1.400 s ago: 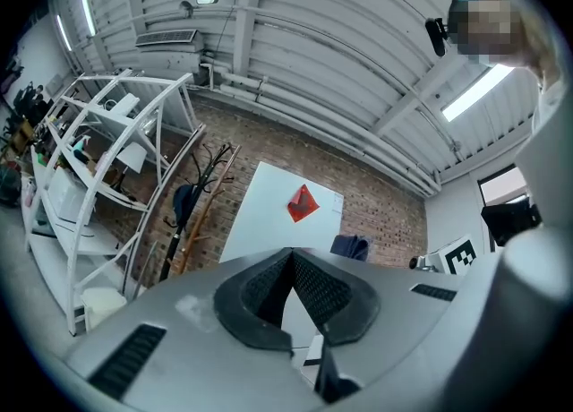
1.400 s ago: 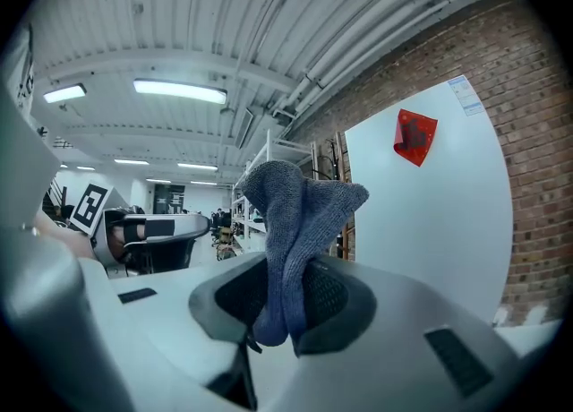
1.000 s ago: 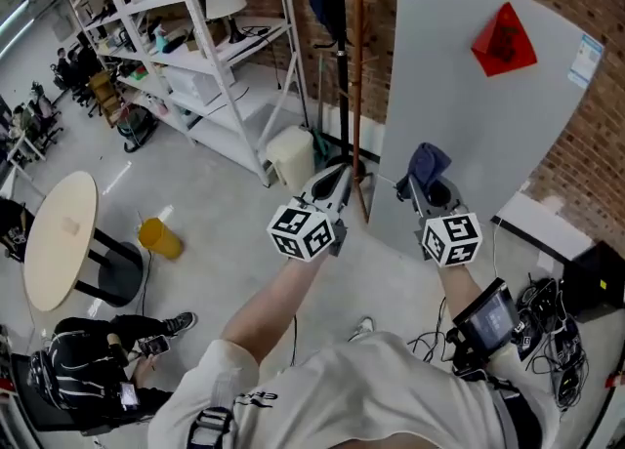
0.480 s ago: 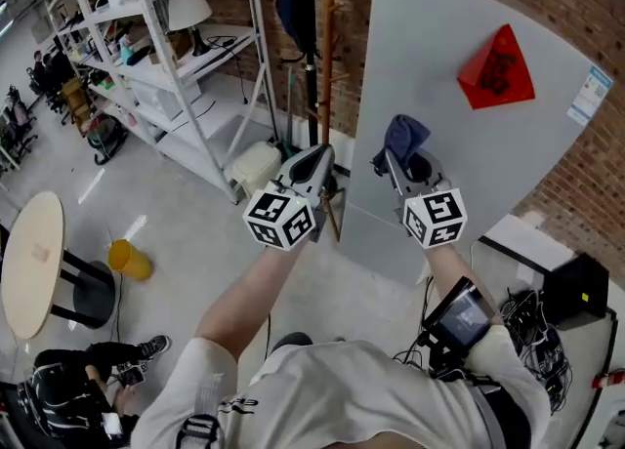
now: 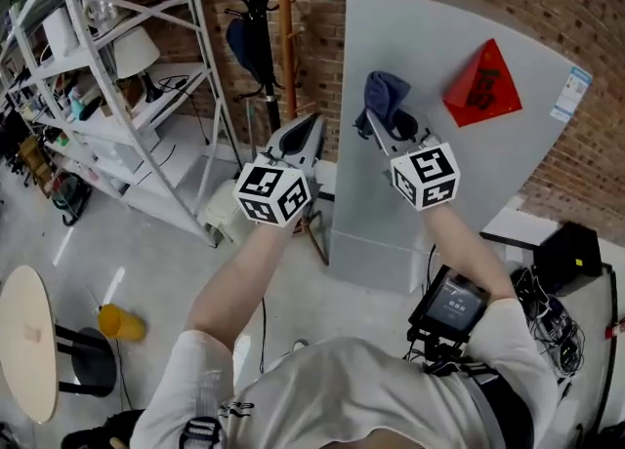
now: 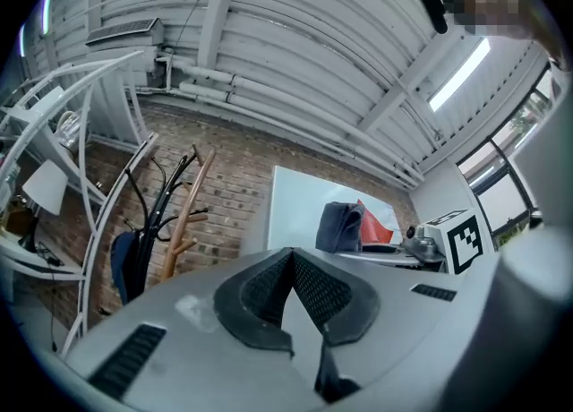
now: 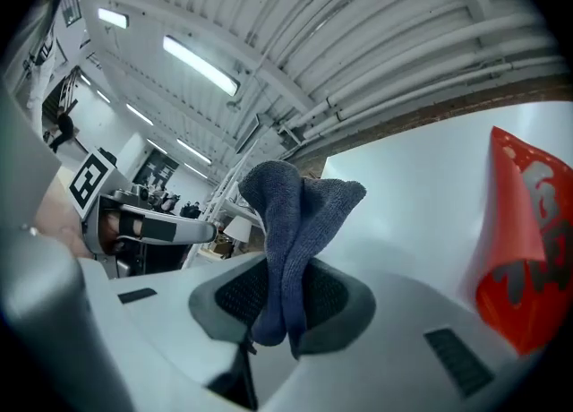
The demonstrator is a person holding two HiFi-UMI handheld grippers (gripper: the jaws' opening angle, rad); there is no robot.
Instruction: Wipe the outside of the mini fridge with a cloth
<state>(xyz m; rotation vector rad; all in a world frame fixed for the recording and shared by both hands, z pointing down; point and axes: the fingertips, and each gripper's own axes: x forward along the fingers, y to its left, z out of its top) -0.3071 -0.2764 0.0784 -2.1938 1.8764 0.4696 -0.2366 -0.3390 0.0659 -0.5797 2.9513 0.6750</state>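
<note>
The right gripper [image 5: 389,125] has its jaws pinching a folded blue cloth [image 5: 383,94], held against the upper left front of the grey mini fridge [image 5: 469,183]. The left gripper [image 5: 311,125], jaws pressed together and empty, hovers beside it.

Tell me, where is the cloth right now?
In the head view, the cloth is clamped in the right gripper, in front of the fridge, left of its red sticker.

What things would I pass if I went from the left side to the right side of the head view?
round table → yellow cup → left claw → blue cloth → red triangle sign → black box
</note>
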